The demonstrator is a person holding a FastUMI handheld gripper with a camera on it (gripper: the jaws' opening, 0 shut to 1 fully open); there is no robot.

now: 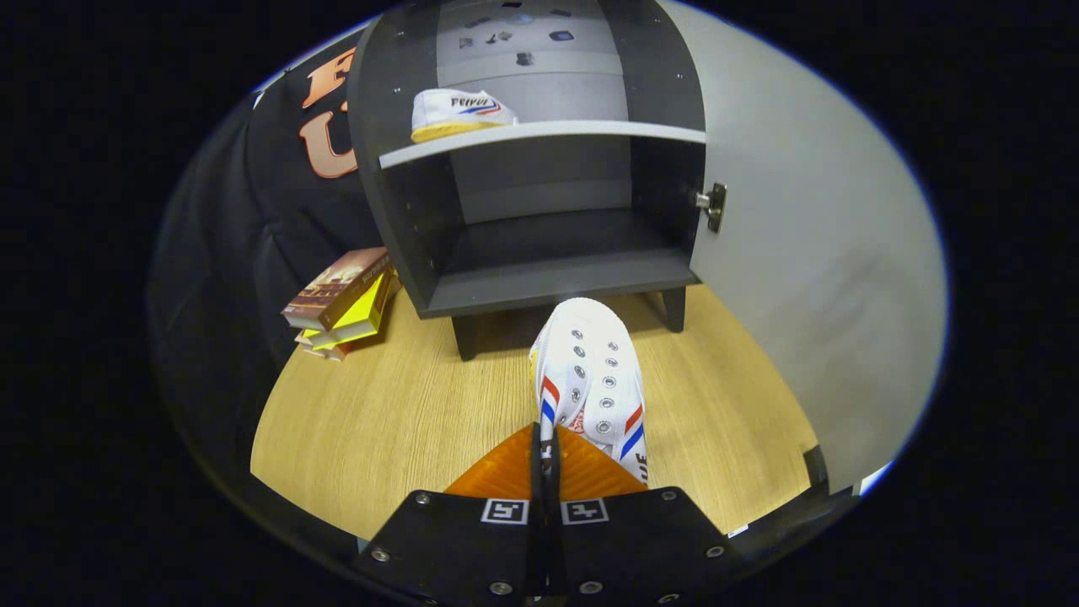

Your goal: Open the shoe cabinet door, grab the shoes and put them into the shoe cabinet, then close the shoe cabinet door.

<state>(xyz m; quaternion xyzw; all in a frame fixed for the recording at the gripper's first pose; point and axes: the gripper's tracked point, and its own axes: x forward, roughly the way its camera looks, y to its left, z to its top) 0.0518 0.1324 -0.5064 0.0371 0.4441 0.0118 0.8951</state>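
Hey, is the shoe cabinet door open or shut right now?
Open. The door is swung wide beside the cabinet, baring the shelf with one shoe. The gripper is shut on the other shoe.

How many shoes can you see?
2. One shoe sits on the cabinet's upper shelf. The other shoe is pinched at its edge between the gripper's closed fingers, pointing toward the open cabinet. Others may be hidden.

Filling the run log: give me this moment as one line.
door open | first shoe on upper shelf | gripper shut on second shoe, before cabinet
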